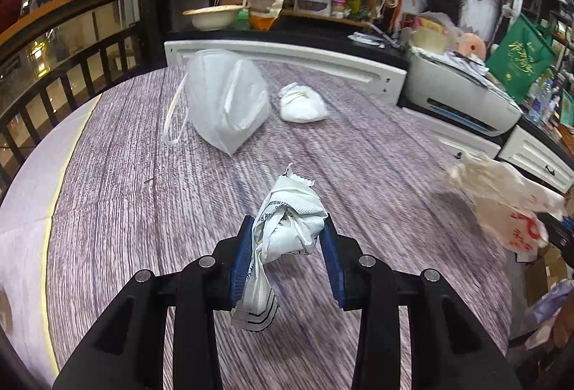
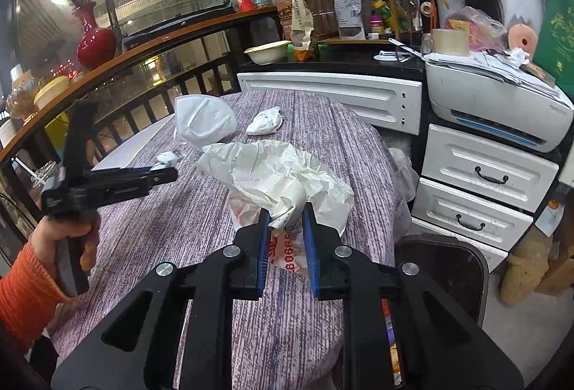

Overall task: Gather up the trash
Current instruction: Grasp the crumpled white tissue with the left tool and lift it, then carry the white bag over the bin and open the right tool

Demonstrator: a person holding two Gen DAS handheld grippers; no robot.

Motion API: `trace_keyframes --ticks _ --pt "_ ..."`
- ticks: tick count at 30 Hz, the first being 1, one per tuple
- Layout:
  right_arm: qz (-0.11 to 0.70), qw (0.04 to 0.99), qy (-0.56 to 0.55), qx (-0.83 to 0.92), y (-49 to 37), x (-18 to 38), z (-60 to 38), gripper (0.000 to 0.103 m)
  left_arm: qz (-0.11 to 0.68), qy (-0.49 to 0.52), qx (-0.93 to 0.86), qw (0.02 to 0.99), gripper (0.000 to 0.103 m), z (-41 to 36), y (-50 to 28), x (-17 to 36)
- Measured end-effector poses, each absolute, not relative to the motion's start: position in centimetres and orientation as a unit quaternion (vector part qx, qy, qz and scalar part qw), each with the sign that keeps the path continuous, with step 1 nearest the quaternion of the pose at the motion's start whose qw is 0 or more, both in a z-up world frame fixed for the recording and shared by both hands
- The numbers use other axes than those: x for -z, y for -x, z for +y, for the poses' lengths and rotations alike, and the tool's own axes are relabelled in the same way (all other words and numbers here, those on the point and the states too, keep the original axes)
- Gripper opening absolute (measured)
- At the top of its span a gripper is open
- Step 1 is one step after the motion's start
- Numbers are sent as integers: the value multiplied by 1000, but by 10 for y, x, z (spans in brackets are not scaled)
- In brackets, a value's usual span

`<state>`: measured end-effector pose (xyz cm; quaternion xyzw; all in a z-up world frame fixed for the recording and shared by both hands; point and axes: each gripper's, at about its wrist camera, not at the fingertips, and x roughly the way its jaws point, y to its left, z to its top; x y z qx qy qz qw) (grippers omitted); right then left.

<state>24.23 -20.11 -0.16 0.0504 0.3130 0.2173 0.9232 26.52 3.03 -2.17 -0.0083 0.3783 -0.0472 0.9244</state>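
Crumpled wrapper [image 1: 287, 232] upright, long axis vertical, pinched between left gripper [image 1: 288, 239] fingers [image 1: 241, 257].

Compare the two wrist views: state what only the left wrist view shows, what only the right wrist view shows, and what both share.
Only the left wrist view: the left gripper seen from behind, pads pressed on a crumpled white wrapper.

Only the right wrist view: a red vase, a dark trash bin, the drawers' black handles, and an orange sleeve.

Both: the purple tablecloth, white face mask, crumpled tissue, printer, and the plastic bag pinched by the right gripper.
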Motion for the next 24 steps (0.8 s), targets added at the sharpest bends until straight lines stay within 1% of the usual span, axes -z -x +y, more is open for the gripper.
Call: trace_keyframes --ticks 6,15,20,24 --pt "310 926 -70 -203 -228 6 -225 18 358 10 76 931 37 7 -233 10" --pt "310 932 -104 -154 -206 16 -275 18 342 11 120 932 37 -28 -207 4" --pt "319 932 -120 -121 -201 27 -305 18 340 13 146 929 37 -50 -200 4" --pt "343 925 -135 -92 -204 48 -325 18 340 21 164 926 37 -67 -196 4"
